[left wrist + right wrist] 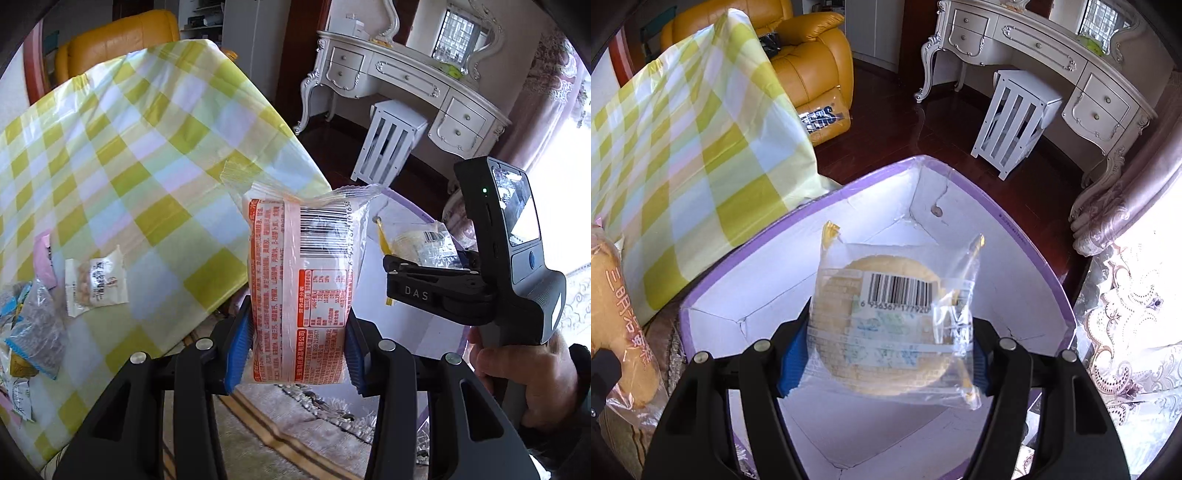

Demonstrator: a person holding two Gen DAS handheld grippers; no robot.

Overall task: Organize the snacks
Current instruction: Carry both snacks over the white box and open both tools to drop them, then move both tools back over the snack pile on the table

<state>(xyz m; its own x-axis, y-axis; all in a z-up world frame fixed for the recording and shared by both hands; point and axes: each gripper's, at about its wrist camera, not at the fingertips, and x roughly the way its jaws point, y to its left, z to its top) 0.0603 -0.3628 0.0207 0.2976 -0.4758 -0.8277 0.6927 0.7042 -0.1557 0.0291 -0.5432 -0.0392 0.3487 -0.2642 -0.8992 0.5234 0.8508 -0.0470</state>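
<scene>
Both handheld grippers point steeply downward, side by side, each carrying a snack. The left gripper [299, 354] has its blue ribbed pads pressed against the two sides of a tall clear-and-orange plastic snack packet [301, 280], jaws partly closed on it; the packet stands upright between the fingers, its back showing a barcode, a nutrition table and dense orange printed text, with a crimped seal at the top. It hangs in the air just past the edge of the table covered in a yellow, white and pale-blue checked cloth [110, 155], above pale carpet. In the left wrist view the right gripper [439, 284] appears to the right, seen side-on, with a person's hand [532, 373] wrapped round its grey ribbed handle. The right gripper's jaws stand fairly wide, its blue pads clamped on the sides of a clear plastic packet holding a round pale-yellow cake [894, 325], barcode label facing up, yellow corners at its top seal. That packet is held slightly tilted directly above the open white cardboard box with a purple rim [1027, 251], which sits on the floor beside the table. On the cloth, several more small snack packets [92, 280] lie near its left edge. A yellow leather armchair [812, 62] and a white ornate dressing table [1052, 55] stand behind.
</scene>
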